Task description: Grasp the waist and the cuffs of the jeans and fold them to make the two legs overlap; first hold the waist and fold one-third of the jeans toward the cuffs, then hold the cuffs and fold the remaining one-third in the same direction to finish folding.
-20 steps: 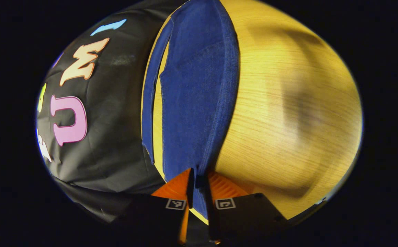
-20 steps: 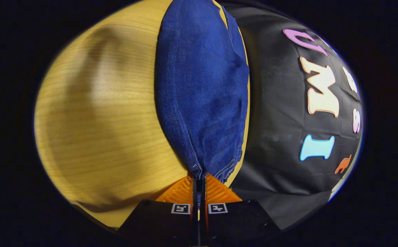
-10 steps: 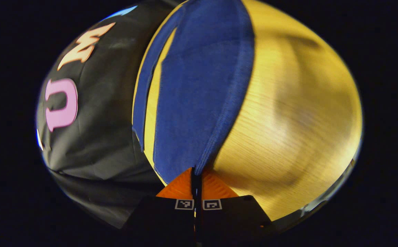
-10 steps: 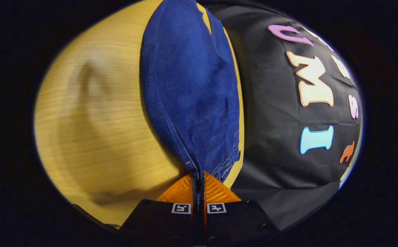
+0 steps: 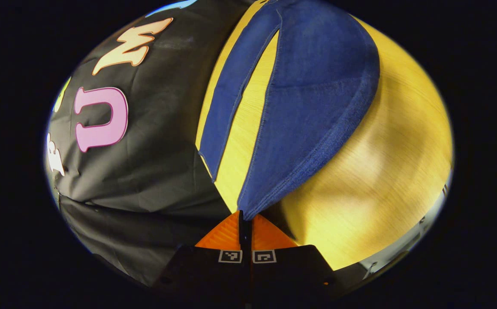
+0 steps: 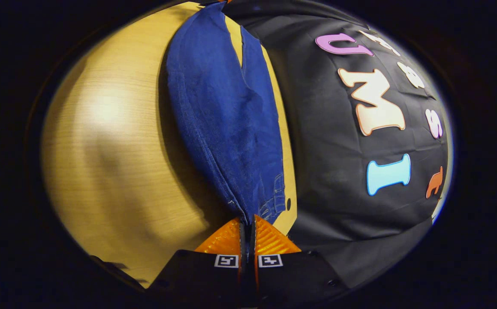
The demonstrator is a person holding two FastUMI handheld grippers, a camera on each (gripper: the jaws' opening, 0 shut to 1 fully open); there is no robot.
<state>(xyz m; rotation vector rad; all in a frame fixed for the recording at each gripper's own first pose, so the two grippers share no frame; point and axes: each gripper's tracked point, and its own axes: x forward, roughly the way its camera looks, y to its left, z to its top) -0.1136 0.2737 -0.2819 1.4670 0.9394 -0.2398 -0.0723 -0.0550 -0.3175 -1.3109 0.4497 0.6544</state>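
Dark blue jeans [image 5: 308, 107] lie along a wooden table [image 5: 381, 171] beside the booth wall. My left gripper [image 5: 245, 216] is shut on the cuff of the nearer leg, which rises off the wood and throws a shadow. The other leg [image 5: 231, 94] lies flat closer to the wall, with a strip of bare table between the two. In the right gripper view the jeans [image 6: 227, 120] run away from my right gripper [image 6: 247, 221], which is shut on the near waist edge. A stitched belt loop [image 6: 276, 201] hangs just right of it.
Black wall cloth [image 5: 154, 171] drops to the table right behind the far leg, also seen as the wall cloth [image 6: 351, 193] in the right gripper view. The table's front edge [image 5: 420, 231] shows at the lower right. Bare wood [image 6: 115, 150] spreads on the open side.
The left gripper's fingers closed on the cuff, then lifted and swung it, pulling the near leg away from the far one. The right gripper rose slightly with the waist.
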